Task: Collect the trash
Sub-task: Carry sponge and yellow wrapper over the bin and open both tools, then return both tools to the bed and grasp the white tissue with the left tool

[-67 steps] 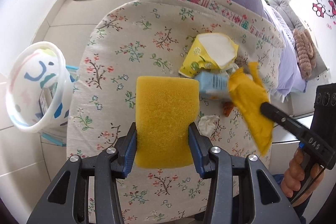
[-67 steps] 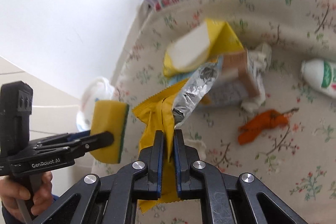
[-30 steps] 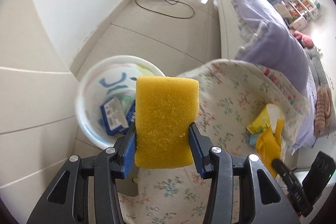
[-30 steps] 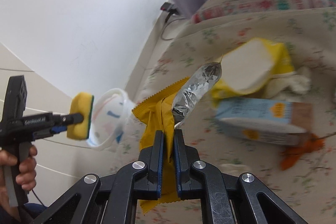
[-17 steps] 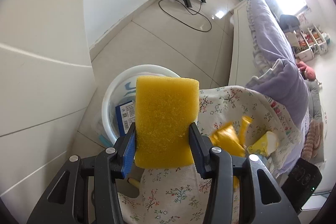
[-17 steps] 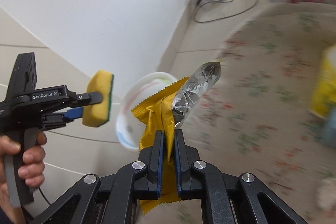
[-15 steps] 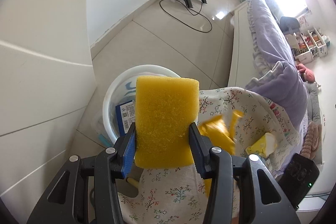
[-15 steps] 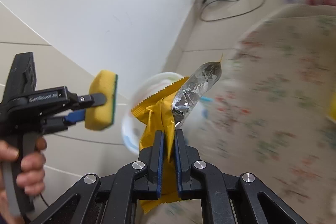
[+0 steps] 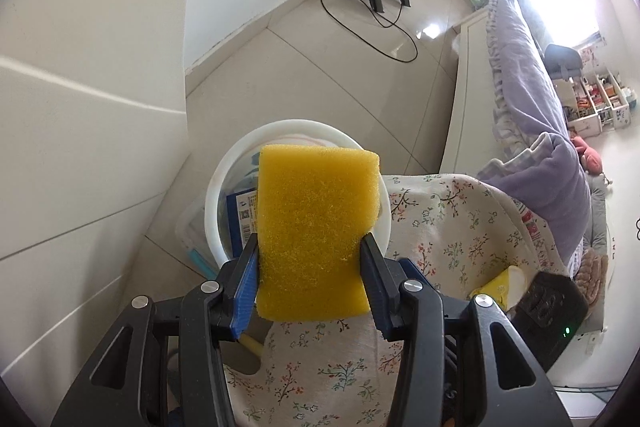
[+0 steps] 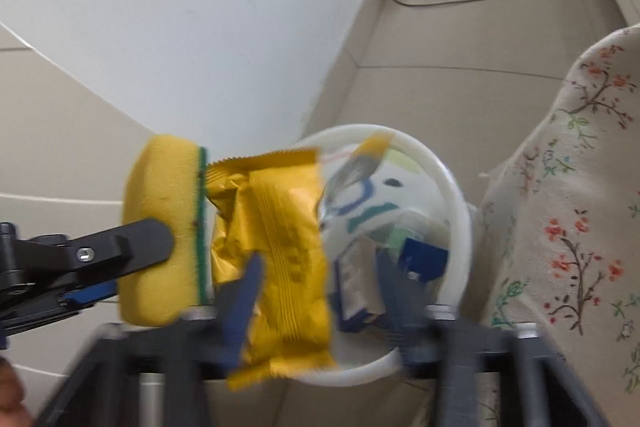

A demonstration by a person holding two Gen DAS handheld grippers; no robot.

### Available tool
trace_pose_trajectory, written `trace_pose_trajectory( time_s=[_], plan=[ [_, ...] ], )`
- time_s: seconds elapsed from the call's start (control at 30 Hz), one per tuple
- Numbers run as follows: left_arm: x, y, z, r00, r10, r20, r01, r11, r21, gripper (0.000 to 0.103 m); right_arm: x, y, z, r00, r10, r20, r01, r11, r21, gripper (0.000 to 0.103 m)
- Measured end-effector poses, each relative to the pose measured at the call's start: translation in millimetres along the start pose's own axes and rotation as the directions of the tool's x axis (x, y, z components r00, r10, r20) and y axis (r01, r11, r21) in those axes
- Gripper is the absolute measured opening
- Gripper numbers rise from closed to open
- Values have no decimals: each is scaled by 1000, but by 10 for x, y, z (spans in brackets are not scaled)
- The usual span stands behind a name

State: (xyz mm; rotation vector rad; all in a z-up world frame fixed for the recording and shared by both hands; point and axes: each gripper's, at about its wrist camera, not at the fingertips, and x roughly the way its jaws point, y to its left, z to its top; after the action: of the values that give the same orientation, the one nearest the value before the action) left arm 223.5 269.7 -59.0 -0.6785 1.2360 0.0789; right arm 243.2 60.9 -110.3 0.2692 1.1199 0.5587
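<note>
Both claws hang over the bin. Left claw [image 9: 310,263], low centre of its own view, is clamped on a yellow sponge [image 9: 316,227] that stands upright between the blue pads, its long axis running away from the camera. Right claw [image 10: 316,303], blurred at the bottom of its view, has its fingers spread wide apart with nothing gripped; a yellow wrapper [image 10: 276,251] sits loose in the gap between them, nearer the left finger, and looks to be dropping free.

Largest thing around is the bed with its floral cover [image 9: 452,227], filling the right side of both views, with tiled floor [image 9: 320,75] and a white wall beyond. Next is the white bin [image 10: 448,187], round, standing on the floor just beside the bed's edge, in the centre of each view. Inside it lie a blue packet [image 10: 424,259] and some other scraps too blurred to name.

What matters for the next move: the bin's mouth lies directly beyond and below the sponge, which covers much of the opening in the left view. In the right view the wrapper hangs over the bin's left rim, touching the sponge's green edge. My guess is the sponge goes in next, by opening the left claw where it is.
</note>
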Motion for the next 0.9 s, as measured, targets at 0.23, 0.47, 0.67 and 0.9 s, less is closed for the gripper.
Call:
trace_pose_trajectory(
  time_s=[0.23, 0.47, 0.67, 0.9],
  plan=[
    [134, -18, 5, 999, 14, -37, -15, 999, -28, 60, -323, -224, -123, 1000, -12, 23, 12, 1000, 18, 58],
    [125, -122, -29, 1000, 28, -6, -28, 999, -40, 66, -1169, -625, -210, 997, -21, 76, 18, 999, 43, 58],
    [205, -473, -187, 999, 46, -10, -45, 998, 50, 66, -2068, -1050, -291, 983, -82, 161, 75, 996, 50, 63],
    [383, -1204, -578, 998, 58, -18, -52, 969, 240, 66, -2991, -1897, -402, 933, -229, 279, 174, 963, 207, 72]
  ],
)
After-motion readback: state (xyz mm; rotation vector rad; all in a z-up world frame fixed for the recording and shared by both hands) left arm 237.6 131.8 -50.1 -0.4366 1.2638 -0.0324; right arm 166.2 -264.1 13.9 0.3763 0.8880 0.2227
